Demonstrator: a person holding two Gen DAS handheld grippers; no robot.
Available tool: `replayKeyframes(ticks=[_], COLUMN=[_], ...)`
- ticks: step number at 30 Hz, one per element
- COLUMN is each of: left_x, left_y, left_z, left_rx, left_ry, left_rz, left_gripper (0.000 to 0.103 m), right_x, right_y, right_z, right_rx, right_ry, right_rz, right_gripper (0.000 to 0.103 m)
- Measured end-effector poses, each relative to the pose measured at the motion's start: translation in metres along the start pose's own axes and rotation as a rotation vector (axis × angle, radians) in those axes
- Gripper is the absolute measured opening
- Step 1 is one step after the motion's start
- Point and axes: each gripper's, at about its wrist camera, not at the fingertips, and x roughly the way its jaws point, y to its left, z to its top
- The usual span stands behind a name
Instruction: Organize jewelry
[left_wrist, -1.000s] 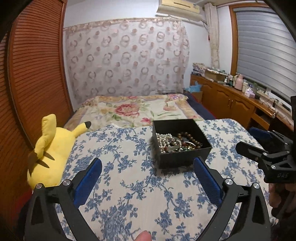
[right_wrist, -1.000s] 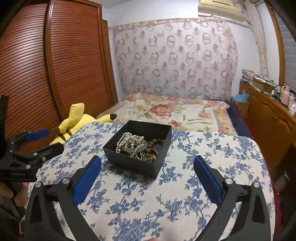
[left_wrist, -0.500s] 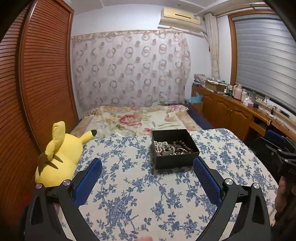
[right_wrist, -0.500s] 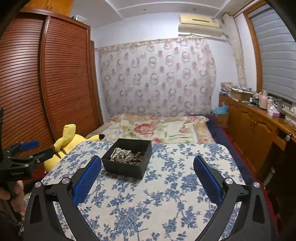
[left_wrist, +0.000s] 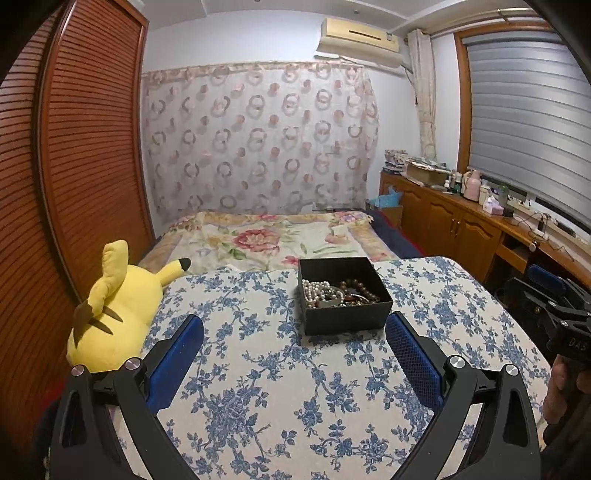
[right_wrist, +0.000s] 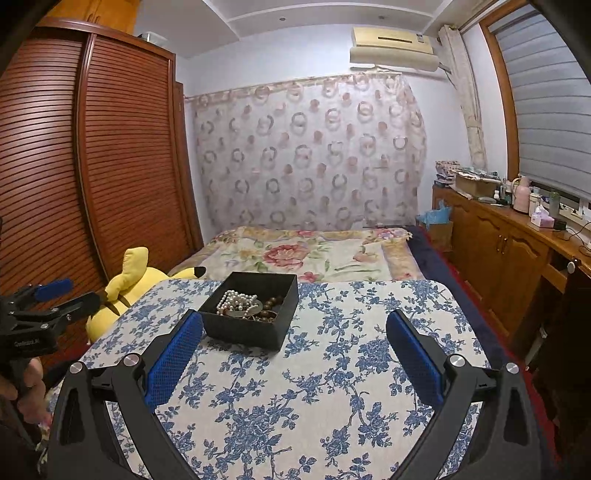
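Left wrist view. Black box (left_wrist: 343, 295): sitting on the flower-cloth desk (left_wrist: 258, 387), lid absent, holding all the jewelry in sight: a pearl strand (left_wrist: 318, 291) toward its left wall, brown beads (left_wrist: 360, 290) toward its right, lying tangled together. Left gripper (left_wrist: 295, 360): hovering short of the box with jaws spread wide, carrying nothing. Yellow plush toy (left_wrist: 118, 306): lying left of the box, off the desk edge.

Right wrist view. Right gripper (right_wrist: 295, 360): likewise spread and empty, hovering short and right of the box (right_wrist: 255, 314). Desk cloth around the box is showing no loose pieces.

Step, as judged: the heap in one box is fitting either jewelry gathered in, or jewelry waiting to be sorted out. Any pick would be calling for a narrow pinch on one strand, since the tangle may be dragging neighbours along.
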Motion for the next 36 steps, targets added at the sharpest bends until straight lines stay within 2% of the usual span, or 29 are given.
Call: replayKeyframes(ticks=[36], left_x=[-0.011], left_y=[-0.009], left_z=[0.002], left_rx=[0.001], left_ry=[-0.014], left_rz=[-0.018], left_gripper=[0.095], right_x=[0.0], right_y=[0.001], right_z=[-0.002], right_rx=[-0.007], right_ry=[0.005], right_rz=[0.003], right_gripper=[0.1])
